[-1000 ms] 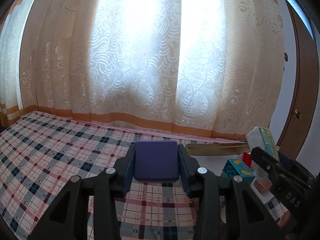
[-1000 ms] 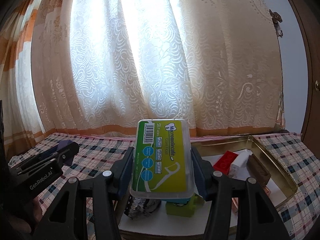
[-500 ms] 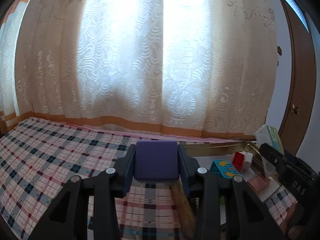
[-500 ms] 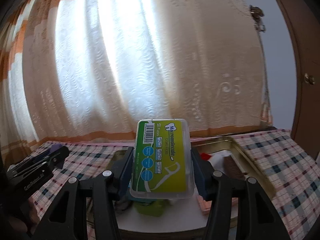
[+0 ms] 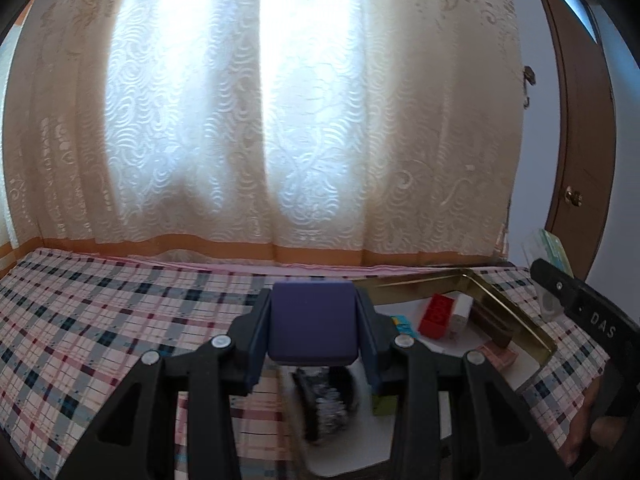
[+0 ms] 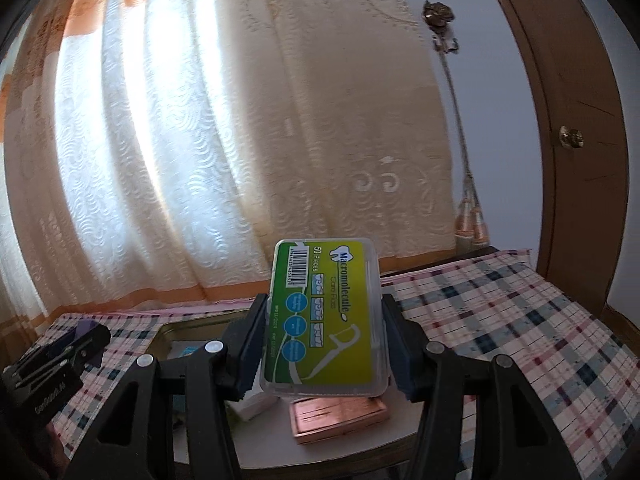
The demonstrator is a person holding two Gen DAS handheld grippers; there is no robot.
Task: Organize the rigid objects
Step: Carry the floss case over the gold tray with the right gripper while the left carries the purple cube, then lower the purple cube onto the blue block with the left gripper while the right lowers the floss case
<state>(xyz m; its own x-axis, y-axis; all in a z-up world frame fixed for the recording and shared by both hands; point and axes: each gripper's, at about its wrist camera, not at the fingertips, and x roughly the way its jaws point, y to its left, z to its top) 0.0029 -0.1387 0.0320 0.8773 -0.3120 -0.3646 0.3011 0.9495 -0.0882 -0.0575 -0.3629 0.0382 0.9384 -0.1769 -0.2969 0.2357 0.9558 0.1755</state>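
Note:
My left gripper (image 5: 314, 332) is shut on a dark blue square block (image 5: 314, 320), held above the near left edge of a gold-rimmed tray (image 5: 505, 312). My right gripper (image 6: 324, 344) is shut on a flat green and yellow floss-pick box (image 6: 326, 320), held over the tray (image 6: 188, 320). Beneath it lie a copper-coloured box (image 6: 340, 408) and a white block (image 6: 256, 400). The tray also holds a red brick (image 5: 438, 314), a teal card (image 5: 404, 324), a green block (image 5: 384, 404) and a blurred black and silver object (image 5: 328, 400). Each gripper shows at the edge of the other's view.
A checked cloth (image 5: 100, 332) covers the surface around the tray. A lace curtain (image 5: 280, 120) hangs close behind it. A brown door (image 6: 580, 140) with a knob stands at the right. A hand (image 5: 592, 432) holds the right gripper.
Both grippers have moved to the right, each keeping its hold. The tray has slid leftward in both views and now lies under the left gripper's fingers.

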